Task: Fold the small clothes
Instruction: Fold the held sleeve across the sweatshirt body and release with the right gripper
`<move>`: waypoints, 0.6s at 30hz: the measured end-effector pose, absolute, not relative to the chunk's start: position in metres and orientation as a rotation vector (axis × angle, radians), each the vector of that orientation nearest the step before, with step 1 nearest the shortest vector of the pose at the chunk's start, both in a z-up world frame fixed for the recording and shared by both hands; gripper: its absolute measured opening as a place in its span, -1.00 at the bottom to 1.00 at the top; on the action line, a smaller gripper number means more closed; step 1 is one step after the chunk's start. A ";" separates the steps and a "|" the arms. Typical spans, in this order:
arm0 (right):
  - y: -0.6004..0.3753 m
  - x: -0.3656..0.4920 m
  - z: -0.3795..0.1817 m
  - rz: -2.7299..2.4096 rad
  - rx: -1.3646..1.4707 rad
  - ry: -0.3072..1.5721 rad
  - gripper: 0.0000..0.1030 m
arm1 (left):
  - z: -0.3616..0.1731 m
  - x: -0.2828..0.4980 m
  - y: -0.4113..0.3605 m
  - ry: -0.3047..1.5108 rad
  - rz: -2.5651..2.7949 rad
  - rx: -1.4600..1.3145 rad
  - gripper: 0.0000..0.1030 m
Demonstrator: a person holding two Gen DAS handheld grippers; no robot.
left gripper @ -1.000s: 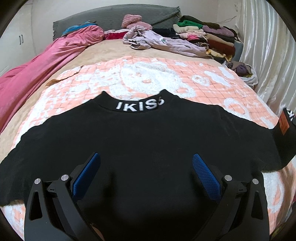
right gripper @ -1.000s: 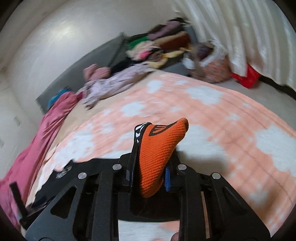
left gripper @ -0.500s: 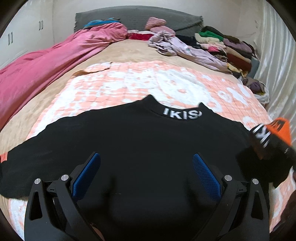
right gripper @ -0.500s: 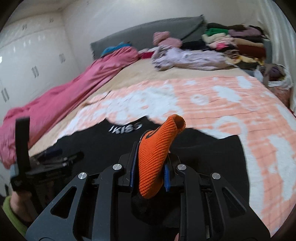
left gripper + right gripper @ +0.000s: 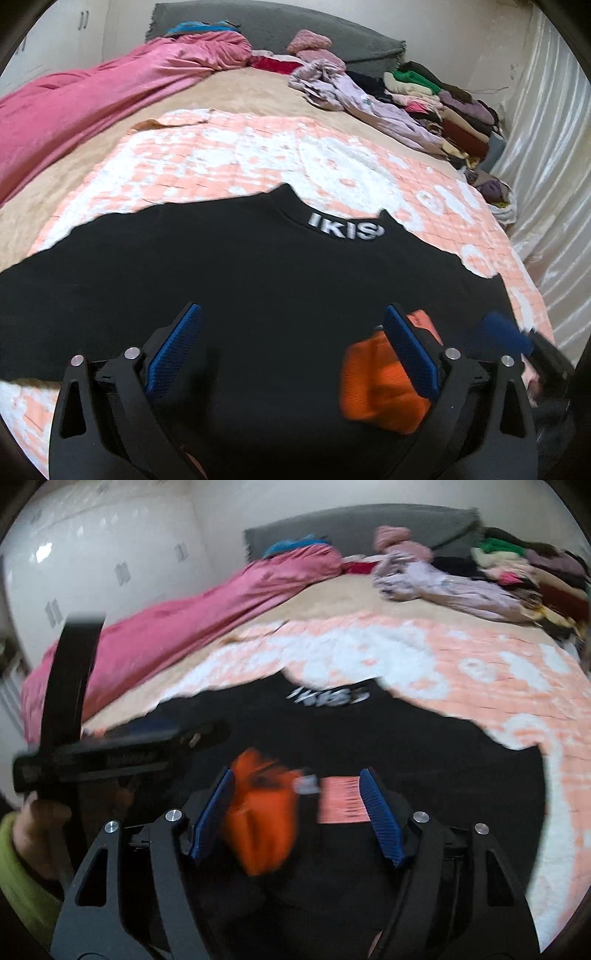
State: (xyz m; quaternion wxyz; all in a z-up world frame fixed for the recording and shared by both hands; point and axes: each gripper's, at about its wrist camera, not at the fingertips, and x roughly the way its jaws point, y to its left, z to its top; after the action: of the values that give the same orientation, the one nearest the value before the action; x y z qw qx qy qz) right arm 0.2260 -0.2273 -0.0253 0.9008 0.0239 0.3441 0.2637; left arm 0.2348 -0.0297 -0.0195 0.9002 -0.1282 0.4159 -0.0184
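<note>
Presently, black sweater (image 5: 258,295) lies flat on the bed (image 5: 221,155); orange cuff (image 5: 262,823) folded onto its body. Left gripper (image 5: 291,347) and right gripper (image 5: 299,812) jaws spread, holding nothing.

The black top (image 5: 236,280) lies flat on the bed. Its neck points to the far end. White letters (image 5: 345,230) run along the neck band. One sleeve reaches out flat to the left. The other sleeve is folded in over the body. Its orange cuff (image 5: 376,384) lies on the black cloth near the bottom right. The cuff (image 5: 262,823) looks blurry. A pale orange patch (image 5: 341,799) shows just beside it.
</note>
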 end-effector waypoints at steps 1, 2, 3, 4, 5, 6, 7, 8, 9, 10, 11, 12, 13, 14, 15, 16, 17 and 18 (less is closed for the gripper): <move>-0.243 0.230 -0.024 0.506 0.076 0.710 0.22 | -0.021 0.236 -0.034 0.870 -0.057 -0.271 0.55; -0.257 0.233 -0.023 0.466 0.095 0.710 0.22 | -0.024 0.236 -0.038 0.885 -0.080 -0.283 0.51; -0.269 0.236 -0.024 0.434 0.114 0.713 0.22 | -0.028 0.238 -0.044 0.911 -0.107 -0.295 0.50; -0.278 0.237 -0.025 0.414 0.130 0.716 0.22 | -0.032 0.238 -0.048 0.925 -0.113 -0.287 0.50; -0.289 0.239 -0.026 0.389 0.151 0.720 0.22 | -0.037 0.239 -0.054 0.945 -0.115 -0.272 0.50; -0.297 0.240 -0.027 0.368 0.168 0.725 0.22 | -0.042 0.239 -0.058 0.965 -0.114 -0.259 0.50; -0.301 0.242 -0.029 0.354 0.176 0.726 0.22 | -0.048 0.239 -0.063 0.993 -0.113 -0.256 0.50; -0.306 0.243 -0.030 0.338 0.183 0.728 0.22 | -0.055 0.238 -0.066 1.018 -0.116 -0.268 0.50; -0.307 0.244 -0.032 0.330 0.183 0.730 0.22 | -0.059 0.237 -0.067 1.027 -0.115 -0.276 0.50; -0.308 0.244 -0.034 0.321 0.179 0.733 0.22 | -0.062 0.236 -0.071 1.029 -0.114 -0.277 0.50; -0.308 0.245 -0.035 0.319 0.178 0.735 0.22 | -0.062 0.235 -0.076 1.015 -0.107 -0.265 0.49; -0.307 0.245 -0.037 0.322 0.180 0.740 0.22 | -0.062 0.235 -0.080 1.006 -0.106 -0.260 0.34; -0.305 0.246 -0.039 0.326 0.181 0.745 0.22 | -0.062 0.235 -0.082 1.001 -0.115 -0.260 -0.11; -0.304 0.246 -0.040 0.328 0.177 0.749 0.22 | -0.061 0.236 -0.086 0.999 -0.115 -0.253 -0.26; -0.304 0.246 -0.041 0.324 0.171 0.751 0.22 | -0.059 0.237 -0.089 0.990 -0.116 -0.240 -0.42; -0.304 0.246 -0.042 0.321 0.168 0.751 0.22 | -0.056 0.237 -0.092 0.976 -0.127 -0.230 -0.58; -0.306 0.246 -0.043 0.319 0.168 0.753 0.22 | -0.052 0.237 -0.093 0.964 -0.133 -0.223 -0.59; -0.308 0.246 -0.043 0.314 0.174 0.752 0.22 | -0.047 0.237 -0.096 0.948 -0.140 -0.211 -0.62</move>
State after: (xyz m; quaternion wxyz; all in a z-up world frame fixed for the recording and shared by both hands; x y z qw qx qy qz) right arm 0.2464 -0.3081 -0.0428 0.9145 0.0847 0.3651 0.1524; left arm 0.2367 -0.0957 -0.0473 0.8820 -0.1013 0.4553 -0.0674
